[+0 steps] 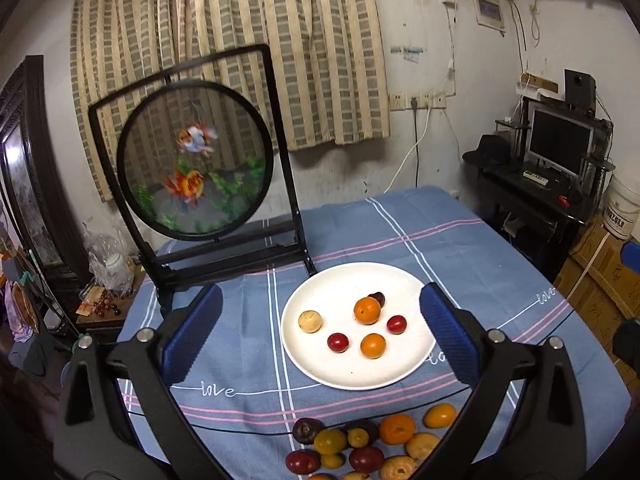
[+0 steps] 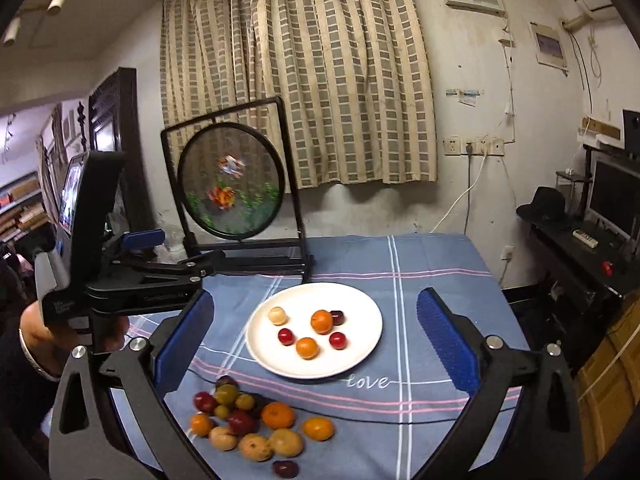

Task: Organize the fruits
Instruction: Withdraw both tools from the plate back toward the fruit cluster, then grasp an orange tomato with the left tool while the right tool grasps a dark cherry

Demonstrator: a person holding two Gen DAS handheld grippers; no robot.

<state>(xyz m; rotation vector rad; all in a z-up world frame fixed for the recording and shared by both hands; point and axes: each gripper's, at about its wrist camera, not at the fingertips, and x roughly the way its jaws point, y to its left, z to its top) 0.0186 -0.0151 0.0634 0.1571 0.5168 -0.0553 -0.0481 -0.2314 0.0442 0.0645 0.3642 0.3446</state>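
- Far left on the table, a black frame (image 2: 236, 184) holding a round goldfish screen stands upright on the blue checked cloth (image 2: 432, 280), in front of the striped curtain (image 2: 300, 80).
- At the left edge of my right-hand view, my left hand (image 2: 60, 332) grips its tool above the table's left side; my left gripper (image 1: 320, 336) has its blue pads spread wide, nothing between them.
- Near the cloth's middle sits the white plate (image 2: 360, 344), bearing six fruits: a pale one (image 2: 277, 315) at its left, two small red ones (image 2: 285, 336), two oranges (image 2: 307, 348), and a dark one (image 2: 338, 317) touching the far orange.
- My right gripper (image 2: 316, 340) hangs above the near side, jaws spread fully, pinching nothing.
- Nearer to me than the plate, a loose pile of fruit (image 2: 248, 424) lies on the cloth: red, yellow-green, orange and tan pieces crowded together, one dark one (image 2: 285, 469) slightly apart at the near edge.
- Far right, a dark desk with a monitor (image 1: 560, 140) stands beside the table.
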